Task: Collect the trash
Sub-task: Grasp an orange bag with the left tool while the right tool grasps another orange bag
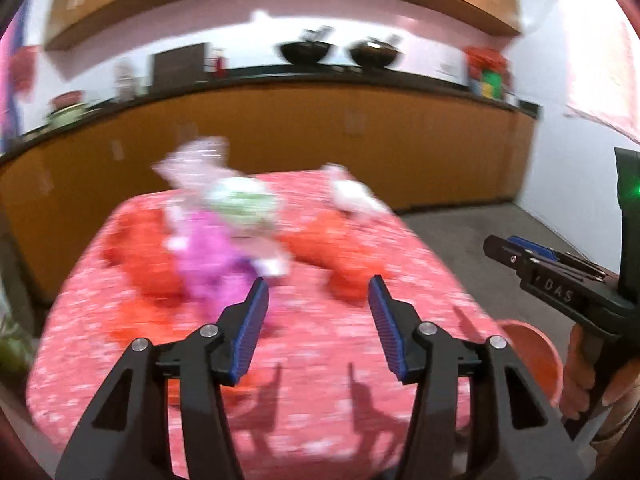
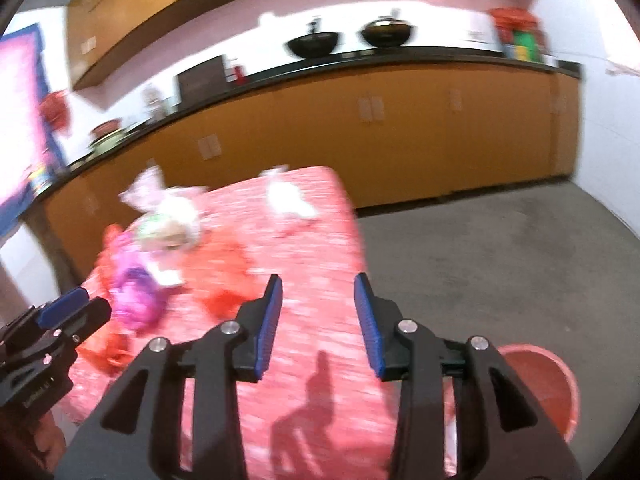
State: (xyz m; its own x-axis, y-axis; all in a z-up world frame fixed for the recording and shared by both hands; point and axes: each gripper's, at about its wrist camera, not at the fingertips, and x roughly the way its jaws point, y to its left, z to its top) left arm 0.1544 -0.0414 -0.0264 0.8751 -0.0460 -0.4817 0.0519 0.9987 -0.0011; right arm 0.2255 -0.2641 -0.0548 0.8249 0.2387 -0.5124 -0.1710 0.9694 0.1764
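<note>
Tablecloth (image 1: 320, 360) mottled red cloth, seemingly; fingers (image 1: 252, 320) ribbed blue.

Left gripper (image 1: 318, 294), jaws spread wide with nothing between the blue pads, held above the near half of the red-patterned table (image 1: 120, 360); right gripper (image 2: 318, 294), jaws likewise parted and empty, poised over the table's near right edge; in the left wrist view the right gripper appears off the table's right side, its handle wrapped by the person's right hand (image 1: 592, 376); both grippers point toward the table's far end.
</note>
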